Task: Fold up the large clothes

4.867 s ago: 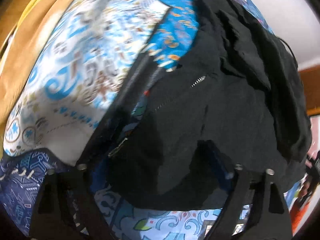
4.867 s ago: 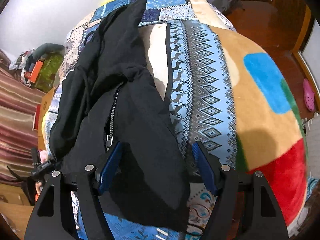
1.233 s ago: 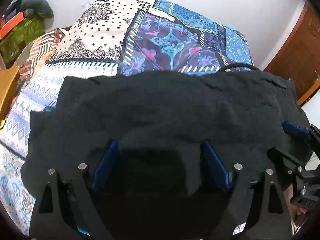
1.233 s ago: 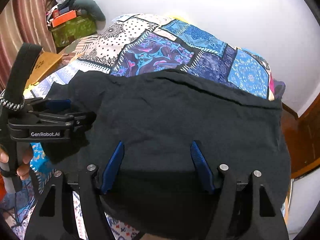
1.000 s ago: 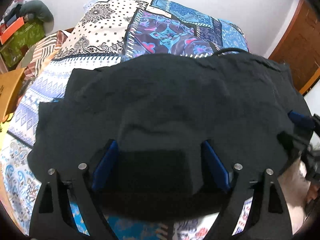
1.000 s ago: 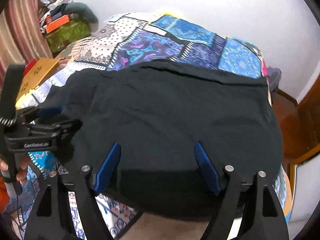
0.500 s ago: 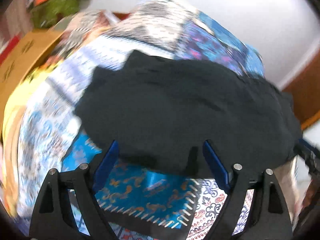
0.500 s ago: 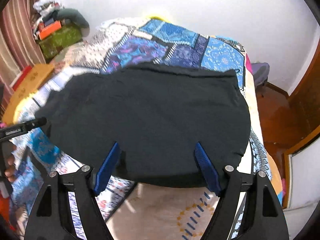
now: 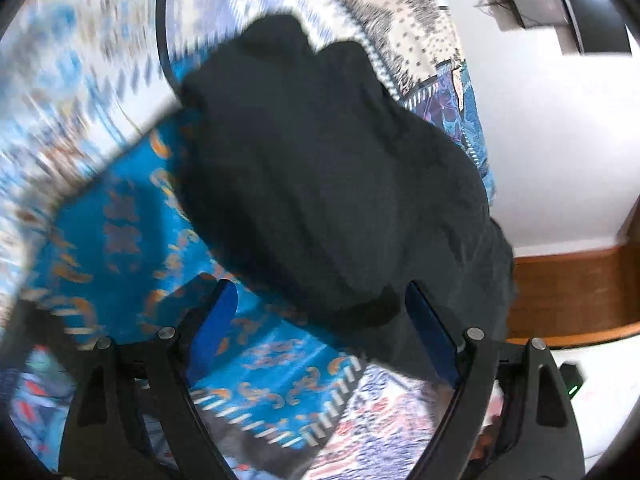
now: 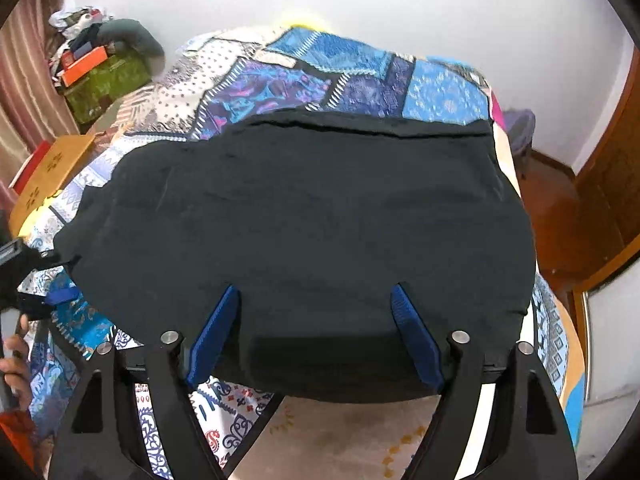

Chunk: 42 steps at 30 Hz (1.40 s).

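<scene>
A large black garment (image 10: 304,216) lies folded flat on the patchwork bedspread (image 10: 320,72). My right gripper (image 10: 315,294) hovers at its near edge with the jaws opening. The cloth's hem lies between the blue pads (image 10: 216,332), and they do not press on it. My left gripper (image 9: 320,296) is open above a bright blue patch of bedspread (image 9: 120,232), rolled to one side, with the black garment (image 9: 328,184) just ahead of its fingertips. In the right wrist view the left gripper (image 10: 24,276) shows at the garment's left corner, held by a hand (image 10: 16,356).
A green box with an orange box on top (image 10: 104,72) stands at the back left, beside a curtain. A yellow-brown board (image 10: 52,168) sits left of the bed. A purple bag (image 10: 520,128) and a wooden door (image 10: 608,184) are on the right.
The left gripper has let the garment down, swung off its left side and rolled, so bedspread now lies between its fingers. The right gripper stays at the near hem, its jaws slightly wider.
</scene>
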{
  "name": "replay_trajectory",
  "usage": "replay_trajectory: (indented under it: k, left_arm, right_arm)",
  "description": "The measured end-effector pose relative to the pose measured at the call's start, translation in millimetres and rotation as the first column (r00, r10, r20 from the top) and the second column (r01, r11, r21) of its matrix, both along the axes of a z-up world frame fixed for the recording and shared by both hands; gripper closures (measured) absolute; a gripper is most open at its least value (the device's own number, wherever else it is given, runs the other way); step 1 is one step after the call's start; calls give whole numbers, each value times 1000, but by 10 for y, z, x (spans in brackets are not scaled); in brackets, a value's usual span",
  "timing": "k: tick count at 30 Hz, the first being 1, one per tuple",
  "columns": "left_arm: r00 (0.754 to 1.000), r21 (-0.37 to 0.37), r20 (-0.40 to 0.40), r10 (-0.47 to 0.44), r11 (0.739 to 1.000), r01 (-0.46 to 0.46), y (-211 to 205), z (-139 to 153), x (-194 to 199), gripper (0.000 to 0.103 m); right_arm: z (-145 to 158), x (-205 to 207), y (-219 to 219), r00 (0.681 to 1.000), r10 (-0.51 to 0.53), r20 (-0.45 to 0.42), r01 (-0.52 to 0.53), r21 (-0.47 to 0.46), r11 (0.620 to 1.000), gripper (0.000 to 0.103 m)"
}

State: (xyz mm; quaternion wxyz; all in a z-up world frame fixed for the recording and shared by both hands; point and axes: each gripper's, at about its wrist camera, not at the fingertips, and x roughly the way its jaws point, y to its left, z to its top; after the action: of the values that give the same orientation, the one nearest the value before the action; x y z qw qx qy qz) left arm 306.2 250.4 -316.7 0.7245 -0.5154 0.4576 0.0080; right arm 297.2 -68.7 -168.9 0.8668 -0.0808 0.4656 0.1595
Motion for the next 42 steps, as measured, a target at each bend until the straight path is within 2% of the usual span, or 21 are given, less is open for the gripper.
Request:
replay_trajectory:
  k: [4,6,10,12,13,14,15,16,17,20,22,25,27,31,33,35,37,38,41,42]
  left_arm:
    - [999,-122,13,30,992,-28,10,-227,165,17]
    - [997,-186,28,77,980,-71,28,-326,231,17]
    - [990,-171,37,138,977,-130,6,-361,375,17]
    - [987,-124,37,159,980,-153,-32,-329,421,18]
    - [985,-91,31,167,982,-164,-47,-301,458,23]
    - [987,-32,16,157,987,-157,-63,-257,505,32]
    - [990,30,2,138,990,-138,-76,-230,575,36]
    - [992,85,-2,123,989,-123,-109,-155,603,45]
    - [994,139,4,109,984,-109,-140,-51,614,57]
    - [998,296,20,59,953,-62,-234,284,635,73]
    - [999,409,39,29,912,-43,-300,539,600,75]
    - [996,519,89,9,853,-54,-338,870,440,77]
    - [992,593,129,-5,802,-73,-328,1114,254,78]
    - [979,722,199,-35,681,-122,-342,1564,-92,78]
    - [972,780,227,-55,608,-148,-364,1767,-214,78]
    - [964,828,251,-83,535,-170,-442,1941,-331,78]
    - [957,860,264,-116,479,-179,-531,2045,-431,79]
    - [955,872,263,-140,457,-173,-595,2080,-435,79]
    - [952,900,230,-204,416,-128,-802,2069,-410,79]
    - [951,905,218,-220,409,-113,-857,2043,-416,79]
  right_arm:
    - [-9,13,-17,1000,6,-12,-6,13,1000,21]
    - [-15,20,-31,1000,6,-16,-6,26,1000,21]
    - [-28,24,-34,1000,7,-22,-6,34,999,20]
    - [-31,24,-21,1000,10,-25,-9,33,999,20]
    - [-30,22,-17,1000,11,-28,-10,31,999,20]
    - [-30,19,-9,999,13,-32,-12,30,999,20]
    - [-30,17,-3,999,16,-35,-15,28,999,20]
    - [-26,7,9,999,17,-39,-16,20,1000,20]
    - [-19,-7,21,999,20,-40,-19,7,1000,20]
    - [11,-57,36,998,30,-49,-31,-7,1000,20]
    - [40,-73,48,997,29,-67,-29,0,1000,20]
    - [123,-107,101,995,28,-101,-23,48,999,20]
    - [184,-138,171,993,36,-111,-26,86,996,20]
    - [275,-244,493,992,79,-100,-66,126,990,20]
    - [234,-313,688,988,108,-110,-93,132,987,20]
    - [68,-402,982,974,165,-154,-145,131,981,20]
    - [-129,-476,1221,953,220,-206,-197,127,972,20]
    - [-232,-517,1325,944,240,-228,-213,135,968,20]
    - [-363,-585,1476,934,256,-248,-234,115,965,17]
    - [-362,-593,1493,931,268,-249,-251,100,963,17]
